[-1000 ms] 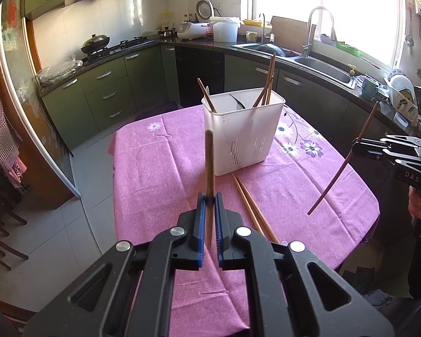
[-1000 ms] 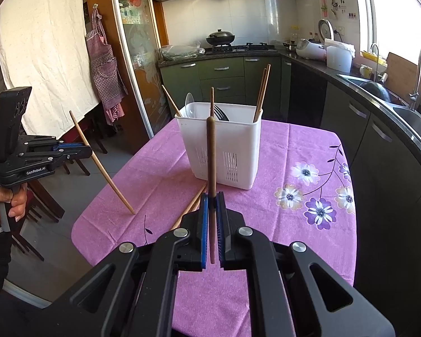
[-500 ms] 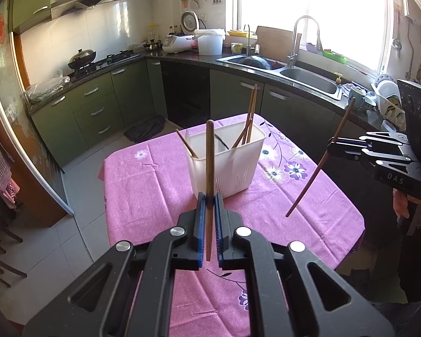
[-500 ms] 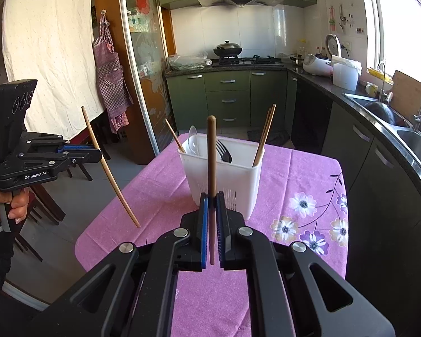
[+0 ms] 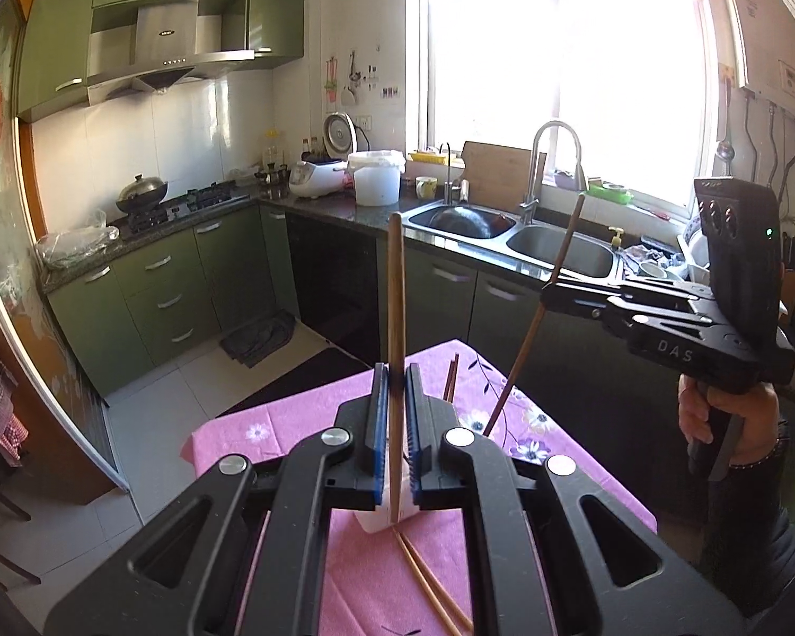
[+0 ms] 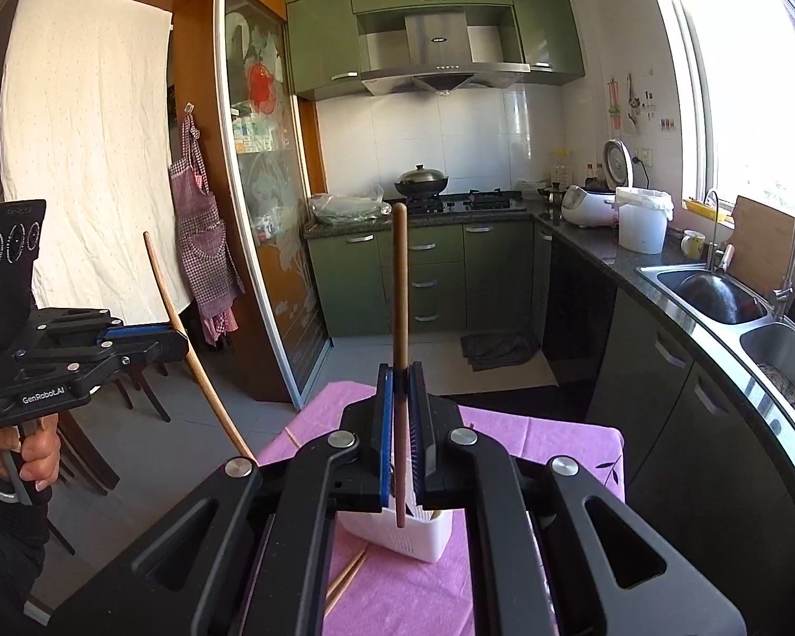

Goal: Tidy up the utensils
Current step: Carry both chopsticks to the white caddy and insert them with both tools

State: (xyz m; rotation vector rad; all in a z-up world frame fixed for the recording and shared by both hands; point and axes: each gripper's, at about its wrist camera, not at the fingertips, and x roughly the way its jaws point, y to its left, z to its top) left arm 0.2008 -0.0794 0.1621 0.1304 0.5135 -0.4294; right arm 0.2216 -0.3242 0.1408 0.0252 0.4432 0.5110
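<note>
My left gripper (image 5: 396,426) and right gripper (image 6: 402,426) each clenched one chopstick (image 5: 396,318) above the holder (image 6: 403,535); either could tilt and miss it.

Chopsticks (image 5: 429,583) on table (image 5: 249,434) — beside holder (image 6: 418,535)

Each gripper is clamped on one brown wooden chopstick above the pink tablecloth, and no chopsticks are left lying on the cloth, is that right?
Not quite. Two brown wooden chopsticks lie on the pink tablecloth, as the left wrist view shows. The left gripper and right gripper do each clamp one.
</note>
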